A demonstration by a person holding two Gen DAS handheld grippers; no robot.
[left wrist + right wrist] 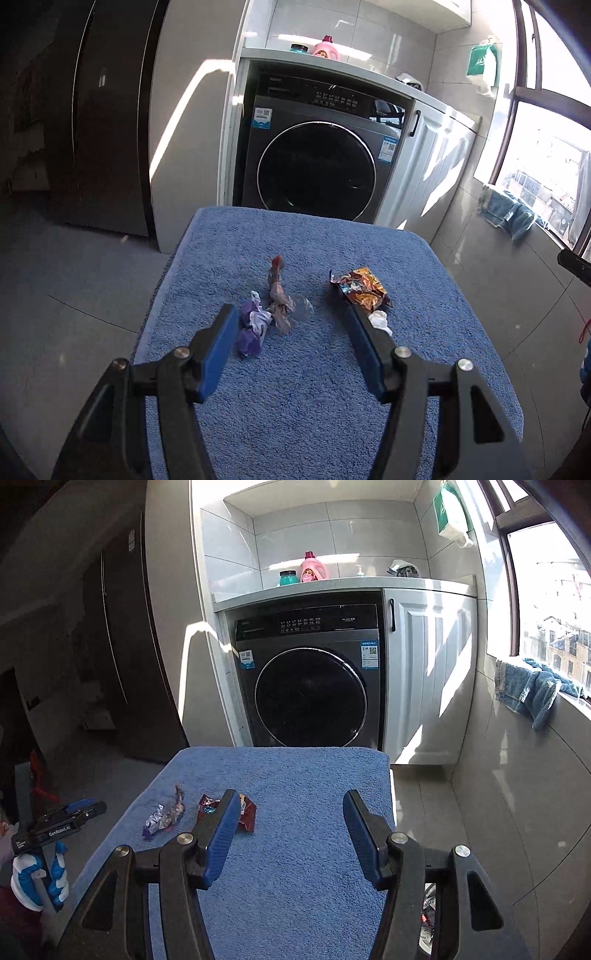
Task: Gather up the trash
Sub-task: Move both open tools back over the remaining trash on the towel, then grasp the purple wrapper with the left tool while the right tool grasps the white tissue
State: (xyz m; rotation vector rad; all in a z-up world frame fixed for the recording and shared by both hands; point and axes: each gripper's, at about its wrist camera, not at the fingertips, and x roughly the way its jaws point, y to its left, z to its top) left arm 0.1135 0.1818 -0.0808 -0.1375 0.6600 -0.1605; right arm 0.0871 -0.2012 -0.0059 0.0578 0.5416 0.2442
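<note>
A: Quick pass, left to right. Left wrist view: crumpled purple-and-white foil wrapper (pixel 253 330) lies on the blue terry towel covering the table (pixel 295 398), just beside the inner face of the left-hand finger of the left gripper (pixel 291 321).

B: Held?

A: No. Jaws spread apart, nothing pressed between them. The towel shows through the gap.

B: Next item?

A: Twisted clear-and-brown plastic wrapper (pixel 279 295), touching the purple one. Its long axis runs away from the camera, roughly in line with the fingers. Then the orange-and-brown printed snack packet (pixel 364 290) near the tip of the right-hand finger, and a small white paper wad (pixel 380 319) partly hidden behind that finger.

B: Right side?

A: Right gripper (pixel 291 812) also released and empty. In its view all the trash sits to its left, and the snack packet (pixel 242 812) is half hidden behind its left finger. Bare towel (pixel 295 867) ahead between the fingers.

B: So which hand is nearer?

A: My read is the left. The purple and twisted wrappers already lie just ahead within its spread. It would need a small forward push, then a close. The right would have to swing left first. I can't tell where the bin is; something glints below the table edge at the right, unclear.
</note>
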